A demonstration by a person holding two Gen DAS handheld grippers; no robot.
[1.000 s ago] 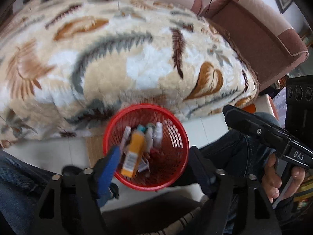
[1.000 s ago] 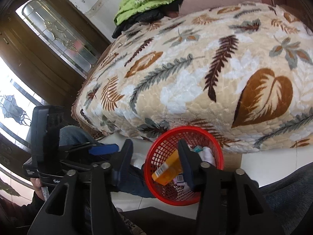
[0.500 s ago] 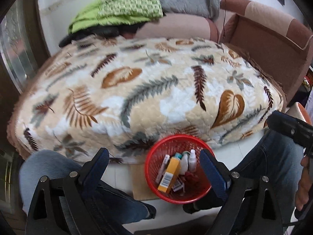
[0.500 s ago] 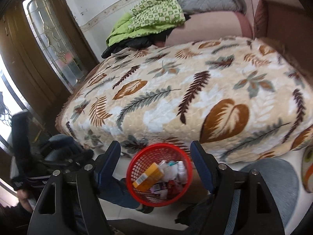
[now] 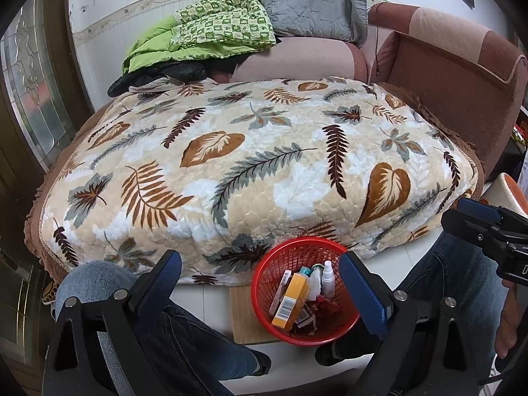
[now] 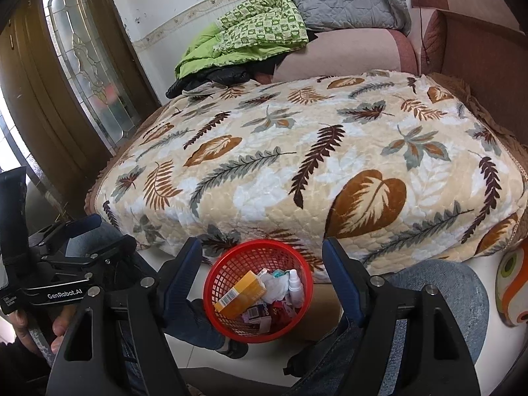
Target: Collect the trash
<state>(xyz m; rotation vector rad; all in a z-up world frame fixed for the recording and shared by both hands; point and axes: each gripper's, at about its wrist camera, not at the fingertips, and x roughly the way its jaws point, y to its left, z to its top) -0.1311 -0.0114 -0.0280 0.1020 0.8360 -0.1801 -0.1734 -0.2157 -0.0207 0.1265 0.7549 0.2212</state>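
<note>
Both the left gripper (image 5: 260,272) and right gripper (image 6: 262,262) are hanging wide apart and empty above the red basket (image 5: 264,280), which is holding an orange box (image 5: 290,300) and small bottles (image 5: 328,275).

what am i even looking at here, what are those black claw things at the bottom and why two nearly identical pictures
There is no robot here. A seated person holds a handheld two-finger gripper in each hand, and each gripper carries a fisheye camera that looks forward along its fingers. That is why you get two similar pictures: one from the left gripper, one from the right gripper.

The black claws with blue pads are those fingers. Both grippers are open and hold nothing.

Between the person's knees, on the floor, stands a red mesh basket with collected trash: an orange box with a barcode, a small white spray bottle and other small packets. Behind it is a leaf-patterned blanket, with nothing lying on it. At the back a green quilt is piled on a sofa.
</note>
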